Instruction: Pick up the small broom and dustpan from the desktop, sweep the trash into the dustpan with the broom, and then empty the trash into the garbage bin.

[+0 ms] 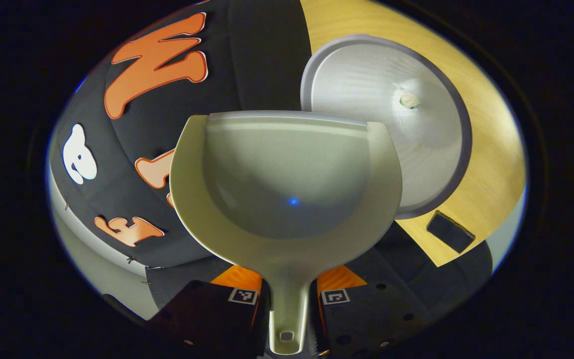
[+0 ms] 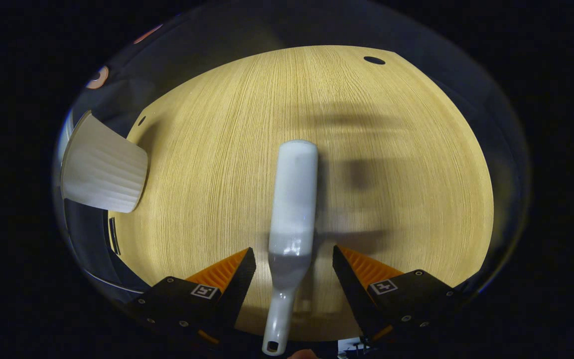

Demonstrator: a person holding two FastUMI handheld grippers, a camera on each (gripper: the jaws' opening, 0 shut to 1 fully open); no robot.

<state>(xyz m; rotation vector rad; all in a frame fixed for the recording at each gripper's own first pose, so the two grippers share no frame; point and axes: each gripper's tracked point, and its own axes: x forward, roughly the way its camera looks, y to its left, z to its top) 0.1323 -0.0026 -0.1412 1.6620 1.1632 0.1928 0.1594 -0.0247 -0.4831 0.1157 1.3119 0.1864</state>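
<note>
A: How does the dustpan (image 1: pixel 287 189) look?
B: Pale cream, a deep rounded scoop; the left gripper (image 1: pixel 289 299) clamps its thin handle, holding it beside the grey-rimmed garbage bin (image 1: pixel 446 164), where a crumpled scrap (image 1: pixel 409 100) lies.
A: And the broom (image 2: pixel 292 209)?
B: White and slim, lying on the wooden desktop (image 2: pixel 406 199) between the right gripper's (image 2: pixel 294 264) spread, untouching fingers.

The dustpan (image 1: pixel 287 189) hangs just off the table's (image 1: pixel 491 164) edge, beside the garbage bin (image 1: pixel 446 164) on the table. The broom (image 2: pixel 292 199) lies mid-table.
</note>
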